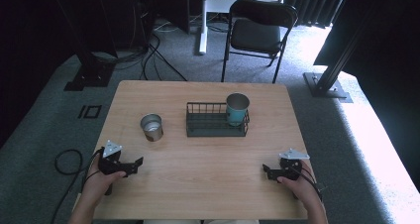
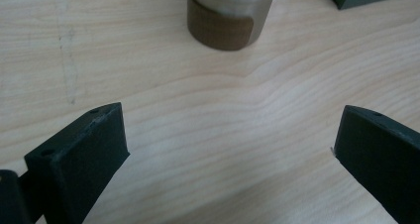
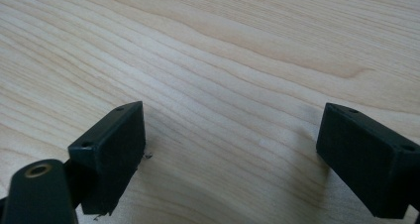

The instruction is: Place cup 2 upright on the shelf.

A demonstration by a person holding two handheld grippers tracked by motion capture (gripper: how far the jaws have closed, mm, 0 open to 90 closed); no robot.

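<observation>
Both grippers' fingers wide open, empty; I'd centre left gripper (image 1: 130,165) on steel cup (image 1: 151,127), approach low, close below rim, avoid rack (image 1: 216,120)

Two hand-held grippers, both with jaws spread, low over the near half of the table.

Left gripper (image 1: 140,160): gripped in left hand (image 1: 101,179), forearm entering from the bottom edge, jaws wide apart, pointing right and slightly forward. Right gripper (image 1: 265,170): gripped in right hand (image 1: 297,184), jaws wide apart, pointing left. Both well apart from each other.
</observation>
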